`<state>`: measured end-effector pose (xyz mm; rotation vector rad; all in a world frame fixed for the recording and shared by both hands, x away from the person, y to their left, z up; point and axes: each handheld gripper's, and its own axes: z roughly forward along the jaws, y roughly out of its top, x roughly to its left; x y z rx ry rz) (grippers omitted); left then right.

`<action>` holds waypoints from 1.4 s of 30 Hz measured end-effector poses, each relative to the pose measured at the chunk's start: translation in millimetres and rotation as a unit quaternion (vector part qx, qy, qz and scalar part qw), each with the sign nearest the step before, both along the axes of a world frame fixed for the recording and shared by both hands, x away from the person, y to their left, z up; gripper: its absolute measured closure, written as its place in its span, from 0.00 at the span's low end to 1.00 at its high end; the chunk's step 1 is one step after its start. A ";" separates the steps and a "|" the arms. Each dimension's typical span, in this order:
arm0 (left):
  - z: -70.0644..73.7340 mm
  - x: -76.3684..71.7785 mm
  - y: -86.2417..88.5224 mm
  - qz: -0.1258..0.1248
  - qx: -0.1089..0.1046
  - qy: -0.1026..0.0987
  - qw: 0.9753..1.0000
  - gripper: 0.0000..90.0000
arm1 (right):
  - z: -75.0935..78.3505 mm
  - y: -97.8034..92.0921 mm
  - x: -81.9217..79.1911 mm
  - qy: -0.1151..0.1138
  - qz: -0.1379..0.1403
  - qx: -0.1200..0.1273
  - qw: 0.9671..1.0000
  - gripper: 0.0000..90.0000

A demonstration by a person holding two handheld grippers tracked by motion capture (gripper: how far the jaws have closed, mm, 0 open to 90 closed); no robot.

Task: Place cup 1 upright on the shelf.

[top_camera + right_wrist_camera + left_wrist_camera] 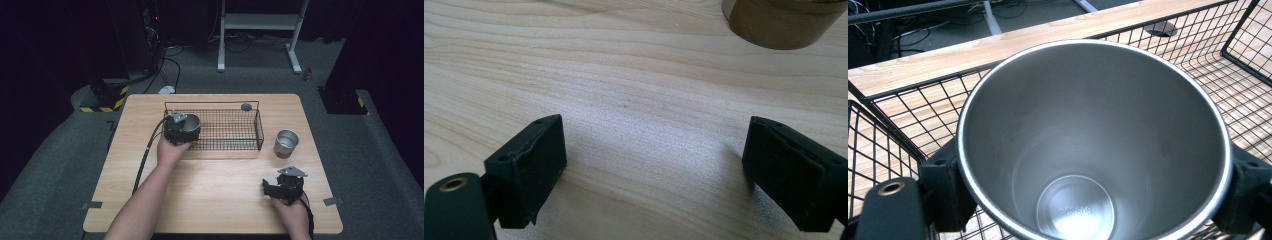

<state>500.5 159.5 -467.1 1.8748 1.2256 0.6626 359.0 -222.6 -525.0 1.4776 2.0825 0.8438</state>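
Cup in the left gripper, squeezed by the jaws on both sides so it cannot slip. It hangs over the near left corner of the wire basket, mouth up, maybe on its way in. I cannot tell if it touches the wire. A second cup stands on the table, just beside the basket's right end. The right gripper rests low near the table's front edge, jaws wide apart and empty, facing that second cup as if to take it next
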 end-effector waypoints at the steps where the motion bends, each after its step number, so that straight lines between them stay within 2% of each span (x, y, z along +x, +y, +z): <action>1: -0.1 -0.1 0.3 -0.003 0.002 0.000 1.000 0.15 | 0.0 0.0 0.0 0.000 0.000 0.000 1.000 0.12; 8: -1.2 -1.4 2.1 -0.003 0.008 0.003 1.000 0.12 | 0.0 0.0 0.0 0.000 0.000 0.000 1.000 0.12; 9: -1.3 -1.7 2.2 -0.003 0.002 0.006 1.000 0.12 | 0.0 0.0 0.0 0.000 0.000 0.000 1.000 0.12; 15: 0.9 -2.0 3.8 0.000 0.003 -0.002 1.000 0.03 | 0.0 0.0 0.0 0.000 0.000 0.000 1.000 0.12; 17: 2.3 -2.8 3.8 0.000 -0.006 -0.004 1.000 0.01 | 0.0 0.0 0.0 0.000 0.000 0.000 1.000 0.12; 25: 10.8 -4.9 4.1 -0.002 -0.014 -0.015 1.000 0.01 | 0.0 0.0 0.0 0.000 0.000 0.000 1.000 0.12; 27: 13.5 -5.9 4.9 -0.007 -0.023 -0.015 1.000 0.01 | 0.0 0.0 0.0 0.000 0.000 0.000 1.000 0.12; 34: 21.9 -11.3 8.2 -0.006 -0.024 -0.025 0.999 0.01 | 0.0 0.0 0.0 0.000 0.000 0.000 1.000 0.12; 42: 27.2 -23.8 12.6 -0.024 -0.032 -0.021 0.999 0.01 | 0.0 -0.2 0.1 0.000 0.001 -0.001 1.000 0.12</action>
